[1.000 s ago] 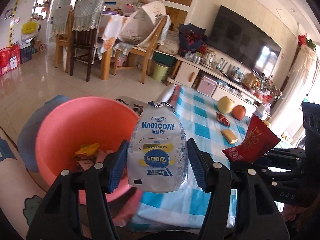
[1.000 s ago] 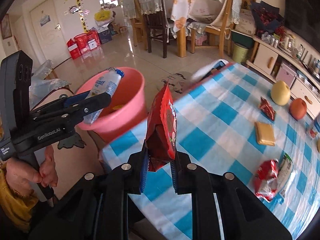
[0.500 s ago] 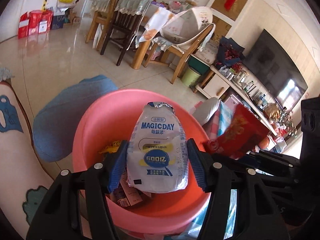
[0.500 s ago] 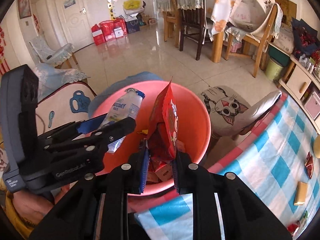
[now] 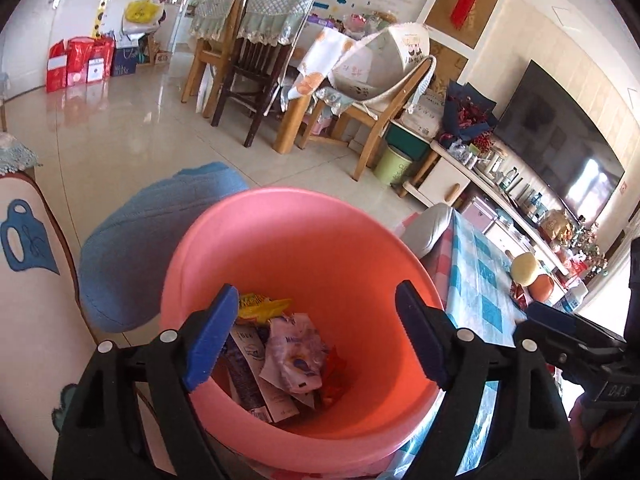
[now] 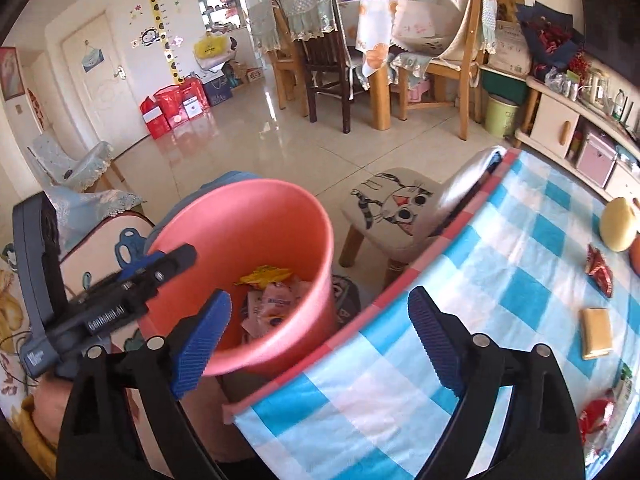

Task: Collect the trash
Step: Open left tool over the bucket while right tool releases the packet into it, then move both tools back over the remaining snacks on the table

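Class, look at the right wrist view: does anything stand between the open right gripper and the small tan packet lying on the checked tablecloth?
Nothing visible does. Only bare blue-and-white checked tablecloth lies between the right gripper and the small tan packet.

The bucket (image 5: 304, 240) is pink. The tablecloth (image 6: 500, 280) has blue and white squares with a red edge. The stool (image 6: 394, 204) has a cat drawing. The wrapper (image 5: 260, 306) is yellow.

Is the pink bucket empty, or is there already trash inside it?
Not empty. The pink bucket holds trash at its bottom: a crumpled white pouch, a yellow wrapper and a flat carton. Most of its depth is unfilled.
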Demonstrator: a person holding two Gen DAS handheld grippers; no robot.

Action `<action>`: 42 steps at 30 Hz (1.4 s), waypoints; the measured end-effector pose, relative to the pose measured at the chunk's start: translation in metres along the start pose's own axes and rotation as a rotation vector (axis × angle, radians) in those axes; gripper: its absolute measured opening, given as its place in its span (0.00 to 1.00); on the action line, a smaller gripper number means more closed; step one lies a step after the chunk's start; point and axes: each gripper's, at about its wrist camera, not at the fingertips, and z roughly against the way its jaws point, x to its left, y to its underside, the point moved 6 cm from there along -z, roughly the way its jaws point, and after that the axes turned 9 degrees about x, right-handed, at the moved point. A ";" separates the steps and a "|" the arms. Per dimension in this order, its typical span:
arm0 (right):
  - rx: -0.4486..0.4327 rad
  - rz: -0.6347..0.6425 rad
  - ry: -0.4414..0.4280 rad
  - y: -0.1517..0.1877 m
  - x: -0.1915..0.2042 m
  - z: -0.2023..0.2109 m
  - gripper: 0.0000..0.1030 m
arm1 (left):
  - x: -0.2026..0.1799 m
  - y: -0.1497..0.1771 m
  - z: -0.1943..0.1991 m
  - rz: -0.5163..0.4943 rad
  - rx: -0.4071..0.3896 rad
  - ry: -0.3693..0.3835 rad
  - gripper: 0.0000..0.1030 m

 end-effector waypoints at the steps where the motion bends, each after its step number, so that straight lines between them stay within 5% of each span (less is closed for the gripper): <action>1: 0.000 -0.006 0.007 0.004 -0.006 0.004 0.88 | -0.003 -0.001 0.002 -0.005 -0.012 -0.005 0.82; 19: -0.050 -0.069 0.152 0.056 -0.076 0.081 0.91 | -0.090 0.009 0.026 -0.210 -0.015 0.046 0.87; 42: -0.168 -0.221 0.204 0.102 -0.169 0.161 0.91 | -0.223 0.069 0.017 -0.425 0.091 0.121 0.87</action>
